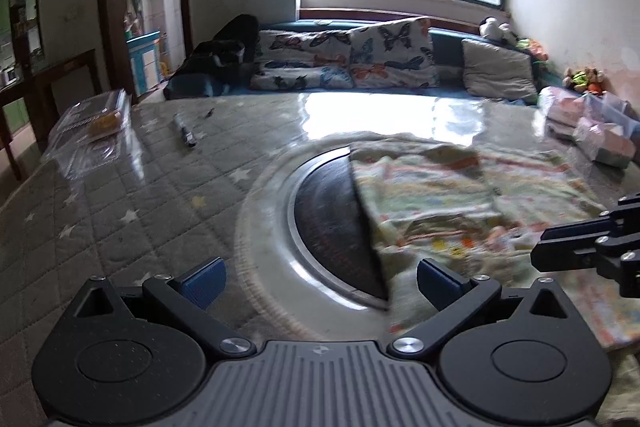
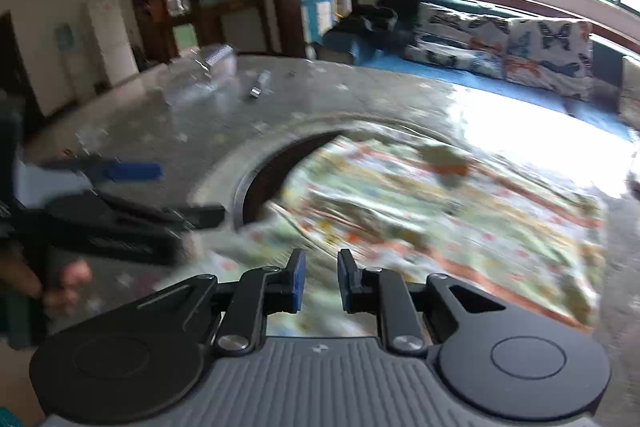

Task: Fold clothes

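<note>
Here the left gripper (image 1: 318,281) hangs with its jaws spread wide and nothing between them, just over the near-left corner of the patterned garment (image 1: 460,203); the right gripper (image 2: 321,281) has its jaws a narrow gap apart, empty, pads touching no cloth; the garment lies folded flat on the desk (image 1: 140,195), at about one o'clock from the left jaws, half covering a dark round inset (image 1: 328,219) with a metal rim; farther out, at eleven o'clock, lie a small dark tube (image 1: 185,133) and clear plastic packaging (image 1: 94,127); at two o'clock, wrapped packets (image 1: 592,127).
</note>
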Demonstrator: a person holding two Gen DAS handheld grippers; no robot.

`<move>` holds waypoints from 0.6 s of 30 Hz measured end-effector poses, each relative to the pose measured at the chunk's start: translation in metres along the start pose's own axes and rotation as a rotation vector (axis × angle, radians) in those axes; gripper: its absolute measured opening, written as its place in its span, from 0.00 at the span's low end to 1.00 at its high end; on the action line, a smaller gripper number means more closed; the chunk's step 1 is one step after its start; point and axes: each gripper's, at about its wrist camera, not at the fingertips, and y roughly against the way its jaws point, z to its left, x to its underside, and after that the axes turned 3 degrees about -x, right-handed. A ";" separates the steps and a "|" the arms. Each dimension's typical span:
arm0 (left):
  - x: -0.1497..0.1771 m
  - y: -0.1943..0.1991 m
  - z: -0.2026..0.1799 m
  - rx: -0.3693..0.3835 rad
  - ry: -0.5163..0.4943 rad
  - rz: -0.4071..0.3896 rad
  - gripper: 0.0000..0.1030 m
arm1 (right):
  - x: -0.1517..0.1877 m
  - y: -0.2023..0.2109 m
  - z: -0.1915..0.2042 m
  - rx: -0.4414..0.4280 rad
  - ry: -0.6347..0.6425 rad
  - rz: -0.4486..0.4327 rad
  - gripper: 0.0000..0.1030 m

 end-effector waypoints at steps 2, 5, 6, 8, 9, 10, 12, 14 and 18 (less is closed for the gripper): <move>-0.002 0.004 -0.009 0.036 -0.013 -0.014 1.00 | 0.008 -0.001 -0.005 0.027 0.011 0.023 0.21; 0.000 0.004 -0.028 0.071 -0.056 -0.016 1.00 | 0.022 -0.008 -0.010 0.042 0.017 0.047 0.23; 0.002 0.003 -0.035 0.080 -0.073 -0.008 1.00 | 0.027 -0.010 -0.012 0.039 0.012 0.047 0.23; 0.007 -0.001 -0.047 0.094 -0.111 0.006 1.00 | 0.032 -0.014 -0.015 0.028 -0.002 0.040 0.23; 0.010 -0.004 -0.052 0.092 -0.132 0.013 1.00 | 0.032 -0.014 -0.017 0.024 -0.004 0.038 0.23; 0.013 -0.007 -0.056 0.090 -0.152 0.019 1.00 | 0.032 -0.014 -0.017 0.023 -0.004 0.039 0.23; 0.018 -0.012 -0.061 0.077 -0.181 0.042 1.00 | 0.030 -0.012 -0.018 0.025 0.004 0.038 0.24; 0.021 -0.015 -0.060 0.078 -0.184 0.053 1.00 | 0.025 -0.008 -0.019 0.032 0.012 0.023 0.24; 0.023 -0.018 -0.058 0.076 -0.179 0.062 1.00 | 0.017 -0.015 -0.025 0.039 -0.006 0.011 0.24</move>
